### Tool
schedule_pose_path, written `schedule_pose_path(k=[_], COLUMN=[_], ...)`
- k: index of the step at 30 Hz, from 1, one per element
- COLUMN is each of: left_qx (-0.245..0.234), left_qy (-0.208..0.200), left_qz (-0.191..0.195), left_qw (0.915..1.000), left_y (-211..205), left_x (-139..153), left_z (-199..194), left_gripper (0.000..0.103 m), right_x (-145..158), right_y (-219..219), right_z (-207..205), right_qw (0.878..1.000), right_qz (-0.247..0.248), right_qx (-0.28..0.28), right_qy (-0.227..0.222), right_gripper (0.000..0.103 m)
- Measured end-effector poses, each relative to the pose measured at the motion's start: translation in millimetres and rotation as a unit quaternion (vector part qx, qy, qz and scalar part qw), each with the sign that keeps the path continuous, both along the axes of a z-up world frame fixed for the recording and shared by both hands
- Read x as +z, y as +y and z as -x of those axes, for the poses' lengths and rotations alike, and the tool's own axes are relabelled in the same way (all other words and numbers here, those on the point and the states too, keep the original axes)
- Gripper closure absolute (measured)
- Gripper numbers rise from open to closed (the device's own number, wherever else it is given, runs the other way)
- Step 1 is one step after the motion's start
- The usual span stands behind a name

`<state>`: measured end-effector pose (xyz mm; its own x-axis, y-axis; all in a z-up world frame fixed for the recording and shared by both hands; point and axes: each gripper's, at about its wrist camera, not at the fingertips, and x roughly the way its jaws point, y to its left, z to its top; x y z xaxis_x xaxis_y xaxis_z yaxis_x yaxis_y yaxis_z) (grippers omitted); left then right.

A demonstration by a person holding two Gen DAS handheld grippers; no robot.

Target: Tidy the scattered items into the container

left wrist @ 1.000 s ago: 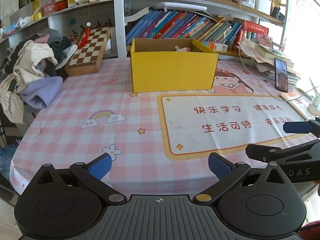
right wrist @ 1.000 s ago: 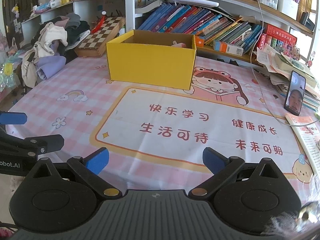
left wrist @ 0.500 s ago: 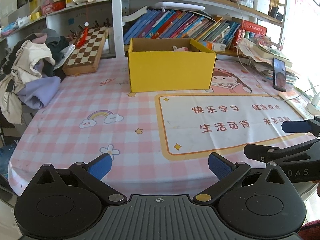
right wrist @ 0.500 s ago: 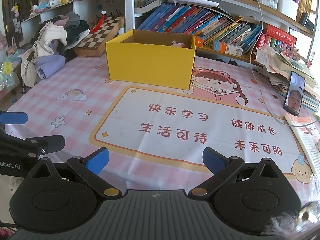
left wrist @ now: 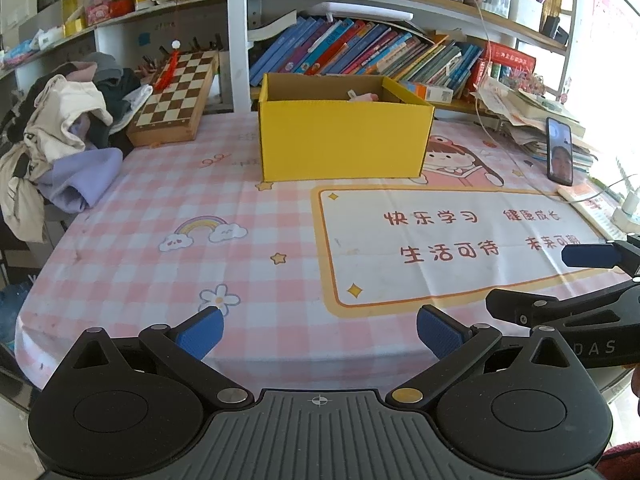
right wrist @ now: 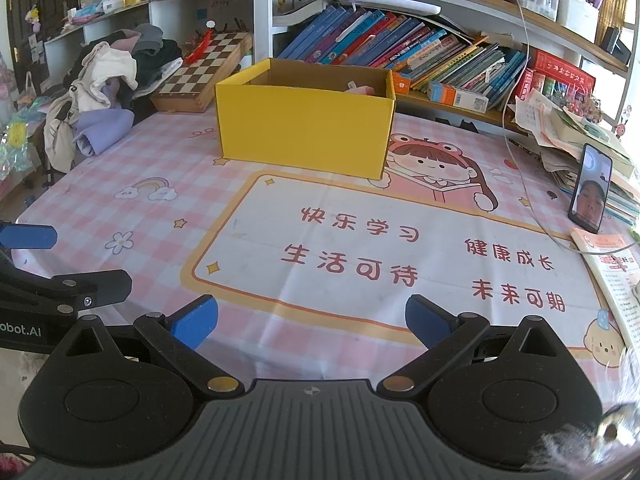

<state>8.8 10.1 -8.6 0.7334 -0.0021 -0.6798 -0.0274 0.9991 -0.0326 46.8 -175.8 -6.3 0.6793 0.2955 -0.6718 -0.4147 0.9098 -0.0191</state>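
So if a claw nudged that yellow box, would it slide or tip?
Probably slide: the yellow box looks like thin cardboard, wide and low, sitting flat on the smooth tablecloth. Likely light too, with little showing inside.

Tablecloth [right wrist: 360,240] reads 快乐学习 健康成长 生活可待 未来可期

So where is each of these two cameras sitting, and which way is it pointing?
Left wrist view: rides on the left tongs, low at the table's near edge, facing the yellow box and bookshelves; its own open blue-tipped fingers show, plus the right tongs at the right edge.
Right wrist view: rides on the right tongs, facing the same way; its open fingers show, and the left tongs at the left edge.
Shared: box, chessboard, propped phone, clothes pile.
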Motion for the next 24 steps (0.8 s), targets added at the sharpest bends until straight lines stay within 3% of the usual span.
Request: schedule_pose_path(k=[24], left_qx=[0.001], left_qy=[0.004], left_qz=[0.003], left_qw=[1.0000], left_y=[0.1], left_x=[-2.4], left_z=[0.0], left_gripper=[0.000], right_x=[-2.2], right_y=[1.4], right_z=[1.3], right_qw=[1.000], right_qz=[0.002], right_qx=[0.001], right_qy=[0.005], right_gripper=[0.002])
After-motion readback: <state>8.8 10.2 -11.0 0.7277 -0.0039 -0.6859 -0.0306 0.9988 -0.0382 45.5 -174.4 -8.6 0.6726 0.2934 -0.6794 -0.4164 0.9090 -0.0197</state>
